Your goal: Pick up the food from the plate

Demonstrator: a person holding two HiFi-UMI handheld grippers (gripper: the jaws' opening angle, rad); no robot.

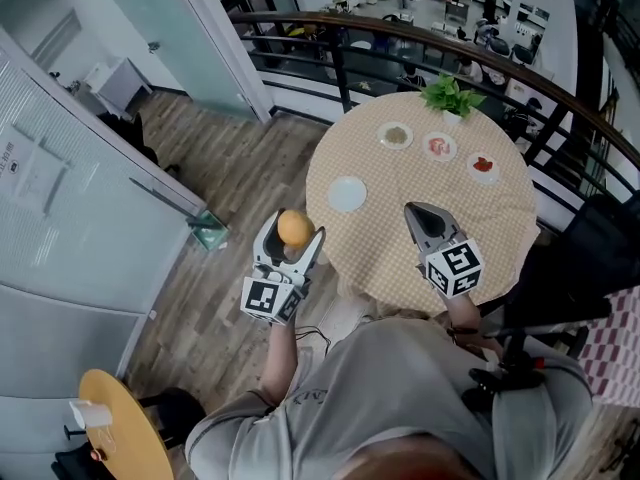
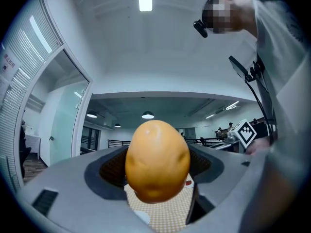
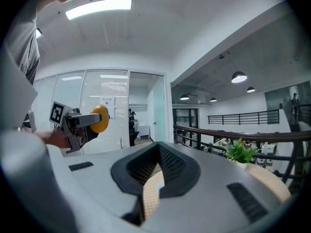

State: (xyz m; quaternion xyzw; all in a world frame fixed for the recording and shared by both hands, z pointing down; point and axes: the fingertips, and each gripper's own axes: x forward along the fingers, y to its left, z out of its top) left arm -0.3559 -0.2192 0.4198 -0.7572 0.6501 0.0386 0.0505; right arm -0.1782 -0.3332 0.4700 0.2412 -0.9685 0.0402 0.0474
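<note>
My left gripper (image 1: 293, 235) is shut on a round orange-yellow piece of food (image 1: 294, 226), held above the floor just off the left edge of the round checkered table (image 1: 400, 248). In the left gripper view the food (image 2: 157, 160) fills the space between the jaws. An empty white plate (image 1: 347, 193) lies on the table to its right. My right gripper (image 1: 420, 213) hovers over the table's near side, jaws together with nothing in them. The right gripper view shows the left gripper (image 3: 80, 124) off to the left with the food (image 3: 100, 118).
Three small plates with food (image 1: 396, 136) (image 1: 439, 147) (image 1: 484, 167) lie along the table's far side, by a green plant (image 1: 452, 96). A curved railing (image 1: 560, 88) runs behind the table. A glass wall (image 1: 90, 198) stands left, and a yellow side table (image 1: 120, 428) sits bottom left.
</note>
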